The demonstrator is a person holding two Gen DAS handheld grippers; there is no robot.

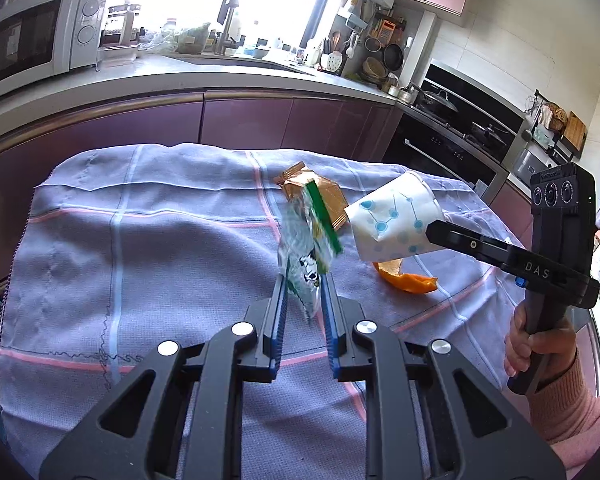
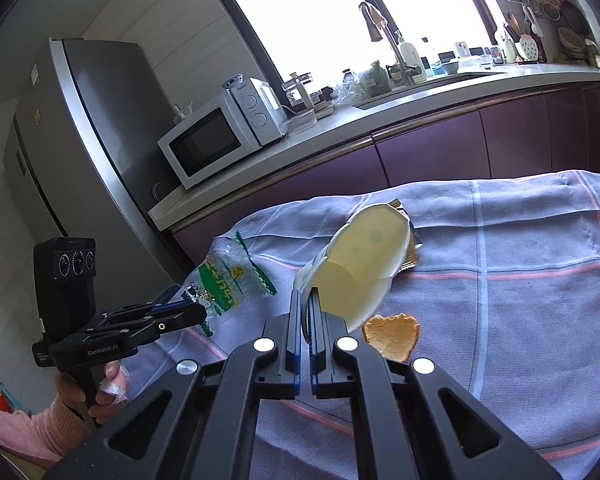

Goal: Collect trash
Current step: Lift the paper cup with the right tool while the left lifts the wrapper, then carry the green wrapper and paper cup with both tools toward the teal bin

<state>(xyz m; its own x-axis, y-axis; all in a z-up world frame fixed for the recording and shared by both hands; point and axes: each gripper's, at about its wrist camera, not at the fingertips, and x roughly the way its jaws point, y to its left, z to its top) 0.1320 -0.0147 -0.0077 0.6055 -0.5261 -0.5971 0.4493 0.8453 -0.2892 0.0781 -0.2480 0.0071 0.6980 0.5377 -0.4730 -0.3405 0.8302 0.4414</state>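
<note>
My left gripper is shut on a clear plastic wrapper with green print, lifted above the checked cloth; the same wrapper shows in the right wrist view. My right gripper is shut on the rim of a white paper cup with blue dots, tilted with its mouth toward the camera; that cup hangs in the air in the left wrist view. A brown foil wrapper and a piece of orange peel lie on the cloth, the peel just below the cup.
The cloth covers a table in a kitchen. Purple cabinets and a counter with a microwave and a sink run behind it. A grey fridge stands at the left, a stove at the right. Hands in pink sleeves hold both grippers.
</note>
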